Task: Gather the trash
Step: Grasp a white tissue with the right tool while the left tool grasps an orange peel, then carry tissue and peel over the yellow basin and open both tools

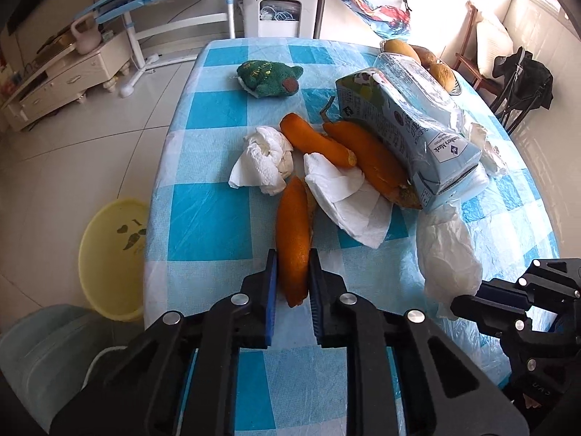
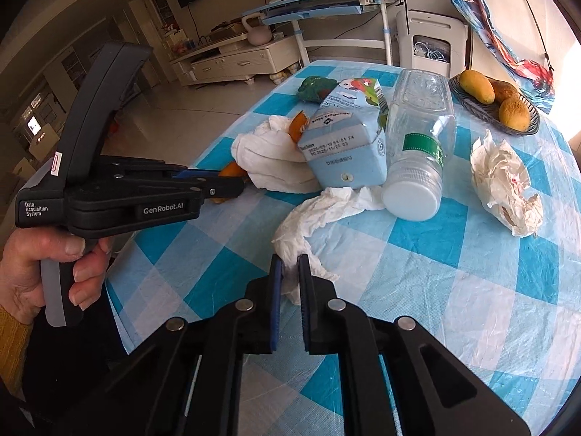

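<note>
On the blue checked tablecloth [image 1: 203, 218] lies a heap of trash. My left gripper [image 1: 292, 265] is shut on the near end of an orange peel [image 1: 294, 225]; the right wrist view shows that gripper [image 2: 232, 185] from the side, a hand on its grip. My right gripper [image 2: 288, 265] is shut on a crumpled white tissue [image 2: 312, 218], also visible in the left wrist view [image 1: 446, 254]. Behind them lie two more peels [image 1: 316, 140], white napkins [image 1: 265, 160], a light blue milk carton [image 2: 345, 145], a clear plastic bottle [image 2: 417, 145] on its side and a crumpled wrapper [image 2: 504, 181].
A green plush toy [image 1: 268, 78] lies at the far side of the table. A dark basket of mangoes [image 2: 494, 101] stands at the far right. On the floor left of the table edge sits a yellow basin [image 1: 109, 254], with a pale bin [image 1: 43, 348] nearer.
</note>
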Action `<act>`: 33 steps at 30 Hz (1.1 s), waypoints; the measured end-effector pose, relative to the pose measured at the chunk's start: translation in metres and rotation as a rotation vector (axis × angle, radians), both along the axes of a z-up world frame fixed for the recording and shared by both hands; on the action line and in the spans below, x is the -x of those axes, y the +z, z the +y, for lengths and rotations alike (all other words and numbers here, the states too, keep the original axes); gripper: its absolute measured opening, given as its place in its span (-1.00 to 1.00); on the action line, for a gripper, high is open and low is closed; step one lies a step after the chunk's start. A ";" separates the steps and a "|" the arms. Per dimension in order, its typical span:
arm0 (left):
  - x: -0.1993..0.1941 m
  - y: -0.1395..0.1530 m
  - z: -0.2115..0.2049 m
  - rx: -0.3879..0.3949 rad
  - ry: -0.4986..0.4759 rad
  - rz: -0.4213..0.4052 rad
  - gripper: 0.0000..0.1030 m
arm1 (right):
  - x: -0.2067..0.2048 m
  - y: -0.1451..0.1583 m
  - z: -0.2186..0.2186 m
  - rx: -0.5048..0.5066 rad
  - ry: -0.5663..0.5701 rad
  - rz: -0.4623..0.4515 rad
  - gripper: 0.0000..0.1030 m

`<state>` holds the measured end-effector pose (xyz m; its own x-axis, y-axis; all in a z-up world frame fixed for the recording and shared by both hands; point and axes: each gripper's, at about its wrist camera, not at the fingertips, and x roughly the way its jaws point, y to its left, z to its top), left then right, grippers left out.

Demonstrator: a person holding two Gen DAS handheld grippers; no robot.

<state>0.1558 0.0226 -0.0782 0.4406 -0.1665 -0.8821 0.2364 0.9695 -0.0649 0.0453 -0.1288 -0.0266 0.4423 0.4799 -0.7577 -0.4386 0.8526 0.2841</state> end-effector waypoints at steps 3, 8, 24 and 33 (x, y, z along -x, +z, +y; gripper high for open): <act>0.008 0.009 0.008 0.016 0.002 -0.021 -0.70 | 0.007 0.007 0.008 -0.021 0.030 -0.028 -0.81; 0.020 0.031 0.030 0.034 0.052 -0.090 -0.70 | 0.014 0.020 0.016 -0.053 0.063 -0.086 -0.81; -0.006 0.069 0.188 0.096 0.425 -0.166 -0.70 | -0.005 0.046 0.092 -0.054 0.164 -0.159 -0.81; -0.019 0.029 0.255 0.241 0.601 -0.073 -0.70 | -0.045 0.035 0.188 -0.004 0.280 -0.140 -0.81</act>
<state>0.1750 0.2778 -0.0493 0.5760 -0.0621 -0.8151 -0.3302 0.8945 -0.3015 0.0907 0.0596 0.0083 0.3925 0.6002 -0.6969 -0.6909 0.6926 0.2072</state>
